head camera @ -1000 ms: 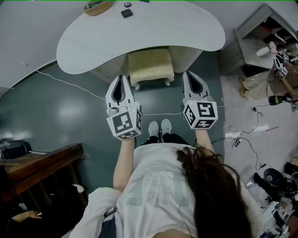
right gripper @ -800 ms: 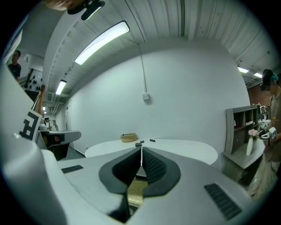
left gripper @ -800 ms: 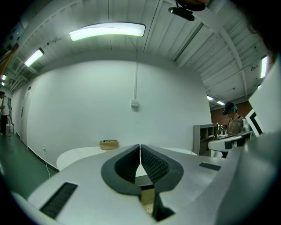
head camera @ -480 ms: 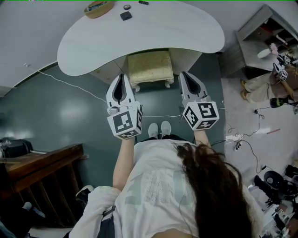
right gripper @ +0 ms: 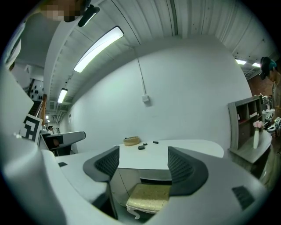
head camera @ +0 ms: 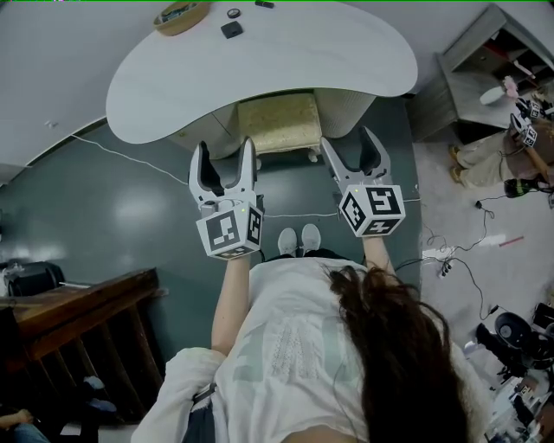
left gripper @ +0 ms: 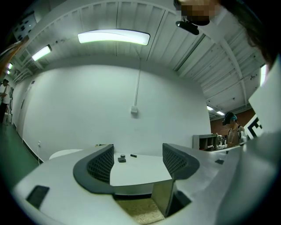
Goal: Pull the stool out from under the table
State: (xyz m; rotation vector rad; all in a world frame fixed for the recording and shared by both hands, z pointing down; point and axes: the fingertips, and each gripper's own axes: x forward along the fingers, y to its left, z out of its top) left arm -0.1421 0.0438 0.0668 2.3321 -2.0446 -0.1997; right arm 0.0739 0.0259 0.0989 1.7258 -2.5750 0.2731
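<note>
White worktop [head camera: 260, 69] ahead, stool [head camera: 279, 121] tucked under, beyond my fingers [head camera: 202, 169]. Left gripper [head camera: 225, 154] and right gripper [head camera: 351, 144] have just been opening wide, both empty; grab's next, I reckon.

The stool [head camera: 279, 121] has its far end hidden beneath the worktop [head camera: 156, 86]; the small dark things [head camera: 231, 28] on top are too small to tell, the bowl [head camera: 182, 15] cut by the edge

Beige cushioned stool [head camera: 280, 123] upright, tucked under white table [head camera: 260, 60].
</note>
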